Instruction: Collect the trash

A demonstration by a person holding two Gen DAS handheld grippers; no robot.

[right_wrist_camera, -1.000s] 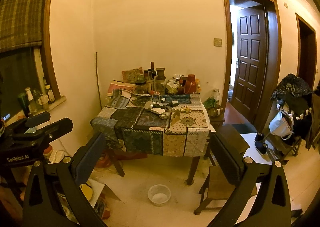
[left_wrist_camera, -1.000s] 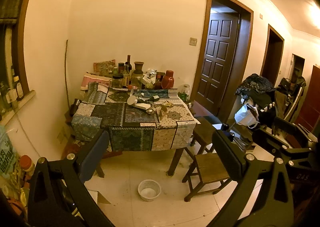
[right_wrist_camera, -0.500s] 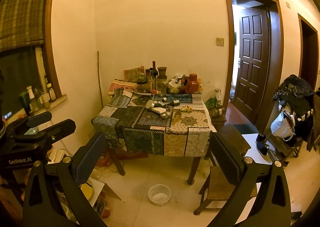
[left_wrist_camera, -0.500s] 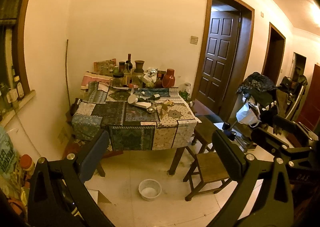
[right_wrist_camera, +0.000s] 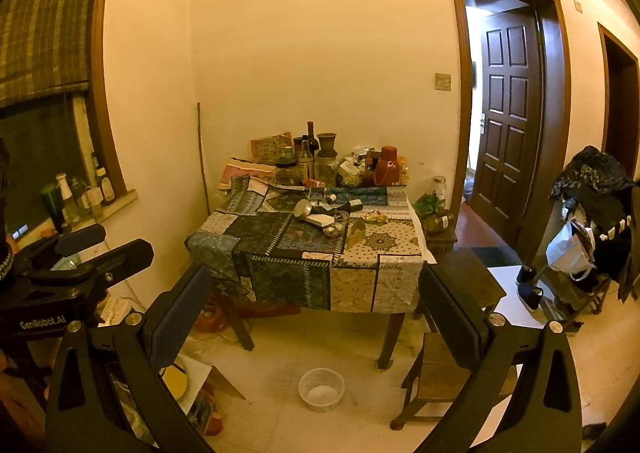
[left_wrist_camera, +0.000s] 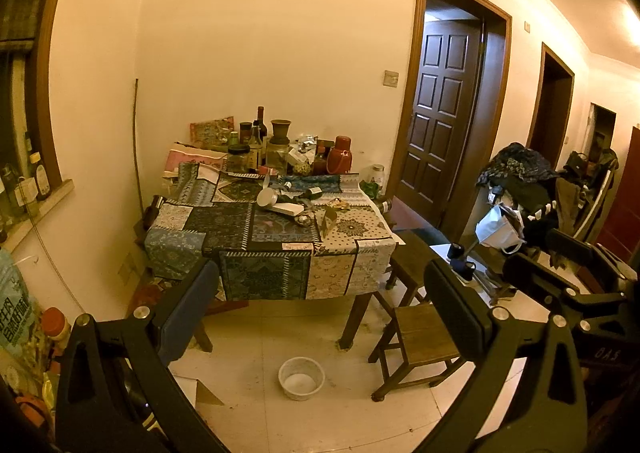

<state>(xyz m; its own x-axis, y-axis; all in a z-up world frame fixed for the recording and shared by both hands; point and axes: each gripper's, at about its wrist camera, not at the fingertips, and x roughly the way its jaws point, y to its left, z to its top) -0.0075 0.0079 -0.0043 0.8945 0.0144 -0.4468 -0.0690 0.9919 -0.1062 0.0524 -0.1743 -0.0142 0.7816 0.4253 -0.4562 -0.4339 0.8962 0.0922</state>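
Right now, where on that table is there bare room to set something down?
The table's front left patchwork, left of the white box, is bare. The back row around the wine bottle and red thermos is crowded, and the middle is littered.

Home dining room: cluttered table (left_wrist_camera: 276,229), stool (left_wrist_camera: 424,337), doors (left_wrist_camera: 440,113).

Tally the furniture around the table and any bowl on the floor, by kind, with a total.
Table: 1
Wooden stools: 2
White floor bowl: 1
Total: 4
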